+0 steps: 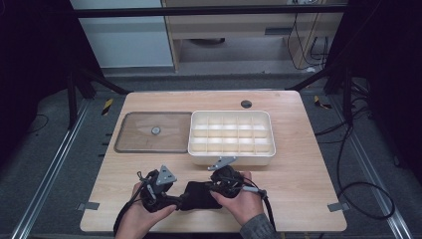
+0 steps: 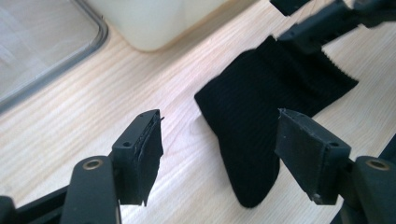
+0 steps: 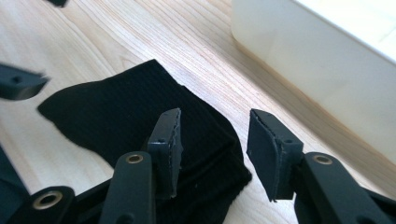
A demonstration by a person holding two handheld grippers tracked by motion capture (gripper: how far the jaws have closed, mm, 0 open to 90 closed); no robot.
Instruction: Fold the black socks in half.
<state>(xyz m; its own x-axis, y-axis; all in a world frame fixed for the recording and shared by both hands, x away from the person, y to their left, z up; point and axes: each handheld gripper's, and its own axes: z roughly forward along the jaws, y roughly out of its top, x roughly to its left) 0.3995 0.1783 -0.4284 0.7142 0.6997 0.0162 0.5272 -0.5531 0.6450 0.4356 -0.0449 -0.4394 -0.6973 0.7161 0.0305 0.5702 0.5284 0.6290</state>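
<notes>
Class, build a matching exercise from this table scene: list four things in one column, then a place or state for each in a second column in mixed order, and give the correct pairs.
Things
1. black sock
2. white divided box
3. clear lid
4. left gripper

Places or states
A. lies flat to the left of the box
B. jaws apart, nothing between them
C. on the wood between the two grippers
D. compartments all empty

Pairs: 1-C, 2-D, 3-A, 4-B

Black hand-held gripper, brass rivets, grey sleeve
</notes>
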